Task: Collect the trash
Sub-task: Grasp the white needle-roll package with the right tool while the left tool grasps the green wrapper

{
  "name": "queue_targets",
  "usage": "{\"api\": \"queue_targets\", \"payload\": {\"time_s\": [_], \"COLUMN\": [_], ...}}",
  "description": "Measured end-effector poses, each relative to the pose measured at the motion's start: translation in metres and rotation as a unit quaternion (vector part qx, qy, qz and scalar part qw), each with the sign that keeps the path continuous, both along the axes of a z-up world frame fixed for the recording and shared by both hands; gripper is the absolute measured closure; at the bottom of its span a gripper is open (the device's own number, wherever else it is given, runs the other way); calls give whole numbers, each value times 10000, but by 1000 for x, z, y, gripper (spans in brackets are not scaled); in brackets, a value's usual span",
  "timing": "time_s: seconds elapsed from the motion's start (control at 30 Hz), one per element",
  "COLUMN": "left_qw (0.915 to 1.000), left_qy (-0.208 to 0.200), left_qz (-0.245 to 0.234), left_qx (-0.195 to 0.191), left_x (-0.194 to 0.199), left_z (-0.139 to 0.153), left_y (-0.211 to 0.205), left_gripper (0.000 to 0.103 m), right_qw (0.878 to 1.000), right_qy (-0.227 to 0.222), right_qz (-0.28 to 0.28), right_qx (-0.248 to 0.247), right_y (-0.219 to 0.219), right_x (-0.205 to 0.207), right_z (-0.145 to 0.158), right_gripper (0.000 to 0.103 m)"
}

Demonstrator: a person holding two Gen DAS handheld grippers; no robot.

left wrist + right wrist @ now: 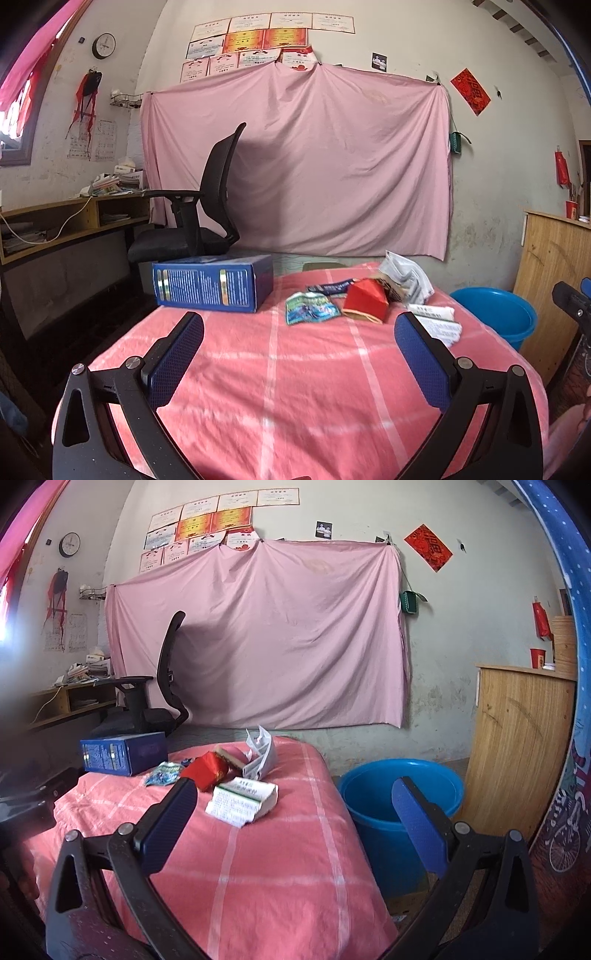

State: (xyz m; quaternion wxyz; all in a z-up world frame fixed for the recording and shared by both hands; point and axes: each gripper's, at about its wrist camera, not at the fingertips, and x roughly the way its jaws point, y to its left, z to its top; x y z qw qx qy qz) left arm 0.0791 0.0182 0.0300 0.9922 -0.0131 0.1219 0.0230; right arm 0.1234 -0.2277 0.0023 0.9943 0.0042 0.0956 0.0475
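Both grippers empty, trash untouched on the table.
Left gripper (299, 332) and right gripper (295, 808) hover jaws apart; litter pile (229, 775) lies beside the blue bucket (400, 797), probably the drop target.

Two wrist fisheye views over my grippers, both facing the pink sheet (295, 162) on the far wall.

My left camera sits low over the near end of the checked cloth (295, 387), looking along it; my right camera stands further right, at the cloth's edge beside the blue tub (402, 786). Both share the blue box (212, 282), the litter pile (364, 299) and the office chair (166, 672).
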Motion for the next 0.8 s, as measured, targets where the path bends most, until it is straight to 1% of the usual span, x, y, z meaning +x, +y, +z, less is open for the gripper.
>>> {"api": "queue_targets", "payload": {"time_s": [0.1, 0.2, 0.33, 0.4, 0.47, 0.57, 0.63, 0.73, 0.8], "left_qw": [10000, 9999, 9998, 9996, 9990, 9969, 9945, 9875, 9821], "left_qy": [-25, 2, 106, 223, 397, 745, 1013, 1525, 1827], "left_qz": [77, 139, 185, 175, 152, 112, 99, 57, 35], "left_qx": [-37, -35, -17, -52, -130, -218, -265, -383, -454], "left_x": [21, 45, 75, 92, 107, 128, 141, 159, 168], "left_z": [5, 6, 5, 2, -2, -10, -17, -32, -40], "left_y": [11, 21, 30, 36, 41, 48, 51, 56, 57], "left_gripper": [2, 2, 2, 2, 2, 2, 2, 2, 2], "right_qw": [10000, 9999, 9996, 9992, 9981, 9939, 9880, 9780, 9706], "right_qy": [-70, -40, 175, 341, 579, 1103, 1540, 2077, 2379], "right_qz": [67, 111, 180, 187, 175, 93, 58, 128, 226], "right_qx": [16, 27, 114, 127, 99, -3, -82, -144, -282], "right_y": [5, 12, 24, 30, 38, 52, 60, 67, 74], "right_x": [19, 40, 73, 86, 103, 128, 144, 159, 166], "right_z": [9, 15, 13, 10, 4, -7, -18, -34, -44], "right_gripper": [0, 0, 0, 0, 0, 0, 0, 0, 0]}}
